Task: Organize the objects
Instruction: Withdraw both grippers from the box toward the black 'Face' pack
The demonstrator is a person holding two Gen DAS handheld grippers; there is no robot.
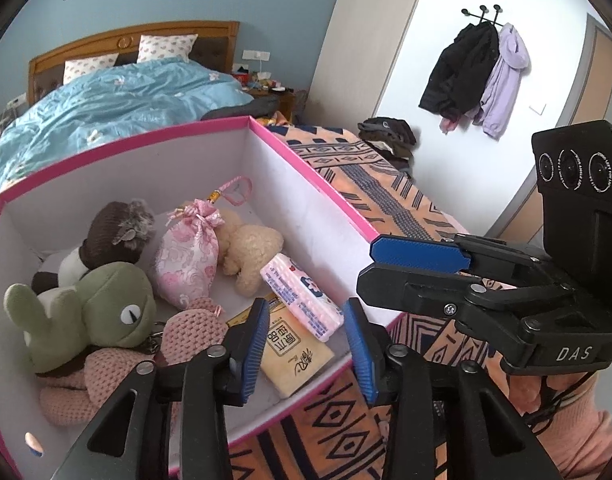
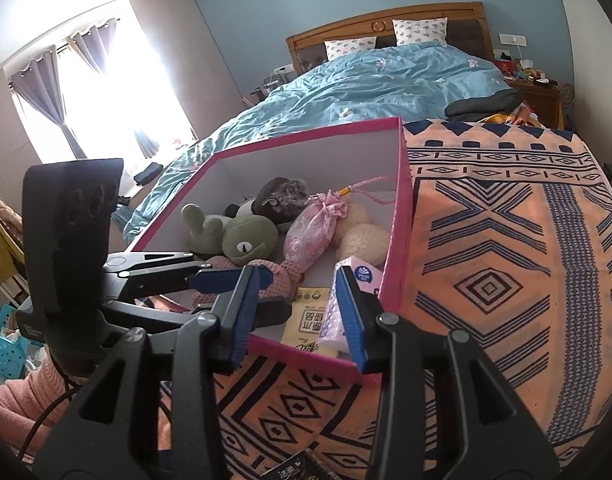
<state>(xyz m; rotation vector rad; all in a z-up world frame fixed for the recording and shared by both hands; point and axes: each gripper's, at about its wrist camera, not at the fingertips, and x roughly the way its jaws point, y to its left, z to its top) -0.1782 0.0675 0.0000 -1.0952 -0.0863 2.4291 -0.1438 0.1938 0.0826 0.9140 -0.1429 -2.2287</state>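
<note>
Left gripper (image 1: 304,354) parted and empty over the pink box (image 1: 314,168), tissue packs (image 1: 302,298) just beyond its fingertips, right gripper (image 2: 296,316) half open, empty, at the box's near rim, plush toys (image 2: 246,236) farther in

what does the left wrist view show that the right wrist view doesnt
Only the left wrist view: coats hanging on wall hooks beside a door.

Only the right wrist view: a bright curtained window and a blue basket at the left edge.

Both: the pink box of plush toys, the green frog, the pink pouch and the bed's blue duvet.
</note>
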